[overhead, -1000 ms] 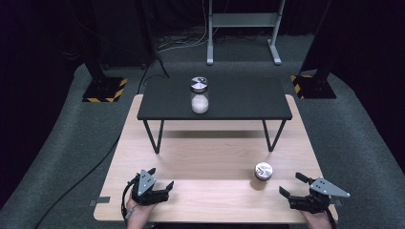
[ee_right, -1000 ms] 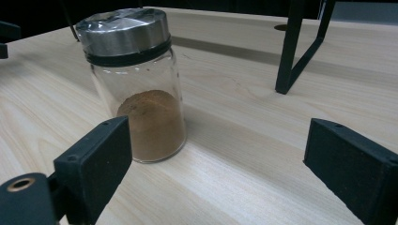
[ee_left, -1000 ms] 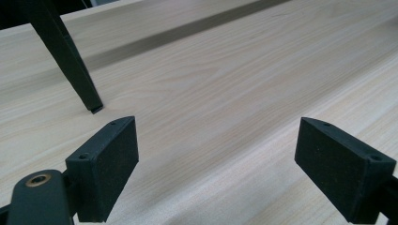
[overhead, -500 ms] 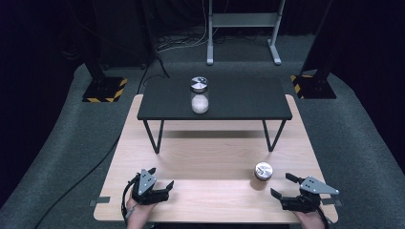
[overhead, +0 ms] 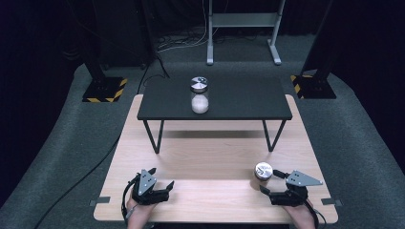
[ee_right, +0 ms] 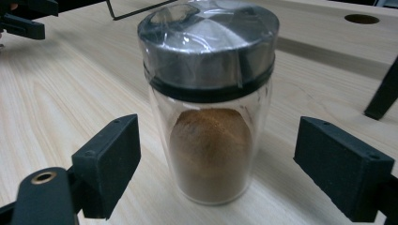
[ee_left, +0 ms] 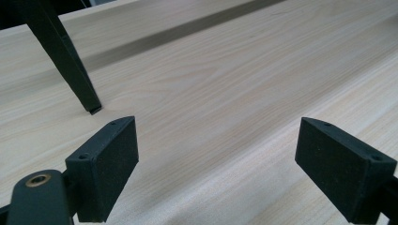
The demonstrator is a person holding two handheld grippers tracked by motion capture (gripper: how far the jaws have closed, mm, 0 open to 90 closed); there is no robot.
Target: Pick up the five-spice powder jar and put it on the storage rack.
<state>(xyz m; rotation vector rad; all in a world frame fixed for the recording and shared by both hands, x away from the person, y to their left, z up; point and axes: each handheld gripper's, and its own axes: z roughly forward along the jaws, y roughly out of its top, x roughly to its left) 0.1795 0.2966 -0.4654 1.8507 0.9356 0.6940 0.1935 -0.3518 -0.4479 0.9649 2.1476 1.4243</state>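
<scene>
A glass jar of brown powder (overhead: 263, 171) with a silver lid stands on the wooden table (overhead: 210, 157), near its front right. My right gripper (overhead: 269, 182) is open just behind and right of it. In the right gripper view the jar (ee_right: 209, 108) stands upright between the two spread jaws, with a gap on each side. My left gripper (overhead: 162, 177) is open at the front left, low over bare wood (ee_left: 216, 93) with nothing between its jaws. A second jar holding white powder (overhead: 199, 95) stands on the small black table (overhead: 248, 102).
The black table stands on thin legs (overhead: 154, 137) at the far half of the wooden table; one leg's foot (ee_left: 91, 108) is near my left gripper. A round hole (ee_right: 361, 18) is in the wood past the brown jar. Cables and stand bases lie on the floor beyond.
My right gripper has moved left and forward, and the brown jar now stands between its open jaws. The left gripper has barely moved.
</scene>
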